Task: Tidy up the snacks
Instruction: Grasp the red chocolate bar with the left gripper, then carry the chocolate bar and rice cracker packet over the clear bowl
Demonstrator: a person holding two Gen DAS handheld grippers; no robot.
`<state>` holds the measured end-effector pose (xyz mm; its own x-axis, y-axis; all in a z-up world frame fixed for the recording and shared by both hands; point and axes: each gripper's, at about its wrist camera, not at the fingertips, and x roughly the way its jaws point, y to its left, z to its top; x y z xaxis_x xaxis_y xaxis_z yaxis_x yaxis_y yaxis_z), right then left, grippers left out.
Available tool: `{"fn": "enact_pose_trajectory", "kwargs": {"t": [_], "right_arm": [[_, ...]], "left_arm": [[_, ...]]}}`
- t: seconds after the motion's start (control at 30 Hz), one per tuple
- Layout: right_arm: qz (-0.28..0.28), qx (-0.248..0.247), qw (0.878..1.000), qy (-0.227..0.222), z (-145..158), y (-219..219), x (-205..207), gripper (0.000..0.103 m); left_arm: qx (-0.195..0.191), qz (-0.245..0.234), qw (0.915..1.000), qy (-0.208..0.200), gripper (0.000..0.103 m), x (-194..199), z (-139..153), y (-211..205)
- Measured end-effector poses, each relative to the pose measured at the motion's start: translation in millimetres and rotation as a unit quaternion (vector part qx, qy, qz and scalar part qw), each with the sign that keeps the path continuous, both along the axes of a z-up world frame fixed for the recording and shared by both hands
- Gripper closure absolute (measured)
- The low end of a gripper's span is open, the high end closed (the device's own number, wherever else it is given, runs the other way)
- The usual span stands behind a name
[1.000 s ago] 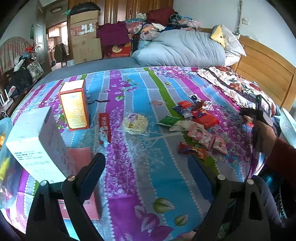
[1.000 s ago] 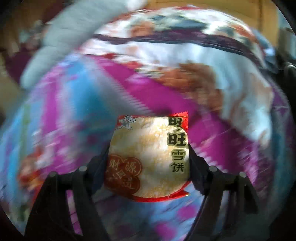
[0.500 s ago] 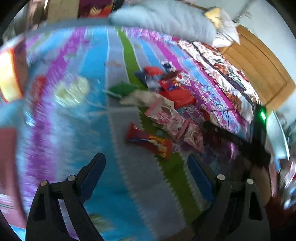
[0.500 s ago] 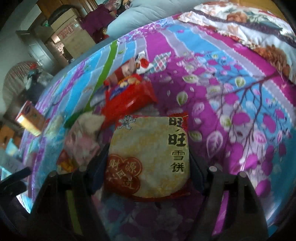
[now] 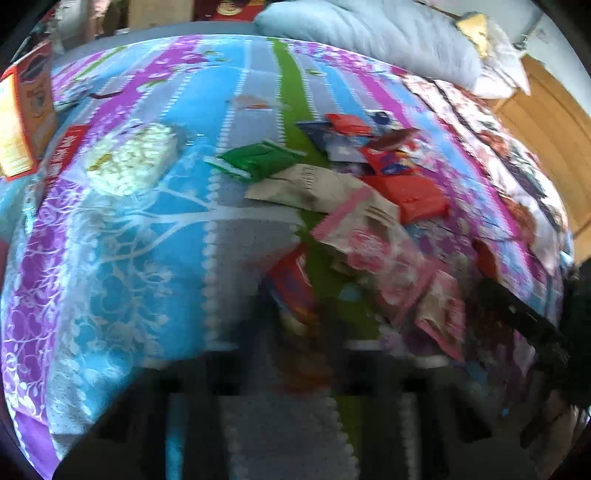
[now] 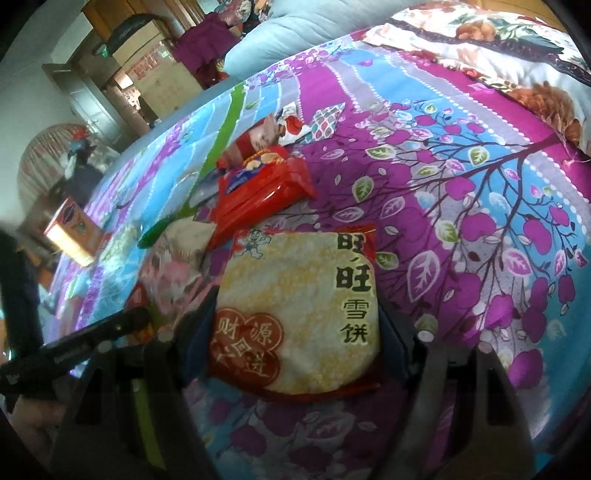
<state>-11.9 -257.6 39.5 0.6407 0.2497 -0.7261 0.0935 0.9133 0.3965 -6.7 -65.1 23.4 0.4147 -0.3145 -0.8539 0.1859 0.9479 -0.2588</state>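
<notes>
A loose pile of snacks lies on the striped bedspread [image 5: 147, 258]: a green packet [image 5: 258, 160], a beige packet [image 5: 314, 184], pink packets [image 5: 373, 251] and red ones [image 5: 406, 192]. My left gripper [image 5: 295, 343] is smeared by motion at the pile's near edge. Its jaws have come together around the near end of a red-orange packet [image 5: 291, 284]. My right gripper [image 6: 295, 321] is shut on a round rice cracker packet [image 6: 295, 314] with a red rim, held just above the bedspread beside the pile. The left gripper [image 6: 74, 347] shows dark at the right wrist view's lower left.
A clear bag of puffed snack [image 5: 133, 162], a flat red packet [image 5: 61, 155] and an upright orange box [image 5: 22, 110] stand left of the pile. A grey duvet [image 5: 369, 33] and a wooden headboard [image 5: 546, 122] lie beyond. A floral quilt [image 6: 517, 48] covers the bed's far right.
My left gripper dropped and swung right to the snack pile, and its wide jaws closed. The right gripper swung round to the pile with the cracker packet, then held still.
</notes>
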Motion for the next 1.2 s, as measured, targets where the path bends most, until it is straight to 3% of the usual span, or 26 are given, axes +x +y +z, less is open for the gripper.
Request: {"fn": "enact_pose_trajectory", "kwargs": {"t": [0.13,0.33,0.6,0.77,0.97,1.2], "right_arm": [[0.011,-0.014,1.0,-0.017,8.9,6.7,-1.8,0.026],[0.037,-0.036,0.998,-0.043,31.8,24.6,-1.6,0.026],[0.105,-0.054,0.987,-0.108,108.5,70.8,21.3,0.026],[0.176,-0.062,0.967,-0.175,182.0,134.9,37.7,0.026],[0.266,-0.03,0.938,-0.222,259.0,230.0,47.7,0.026],[0.375,0.016,0.902,-0.213,306.1,348.8,47.5,0.026]], "left_arm": [[0.012,-0.018,0.9993,-0.031,0.083,-8.5,18.9,3.4],[0.022,-0.021,0.9945,-0.1,0.083,-24.0,72.5,24.6],[0.06,0.042,0.9776,-0.197,0.083,-40.2,164.3,102.8],[0.062,0.126,0.9626,-0.232,0.083,-47.0,214.8,190.4],[0.073,0.206,0.941,-0.259,0.083,-62.3,254.2,288.5],[0.101,0.265,0.9208,-0.268,0.083,-88.3,282.5,390.6]]}}
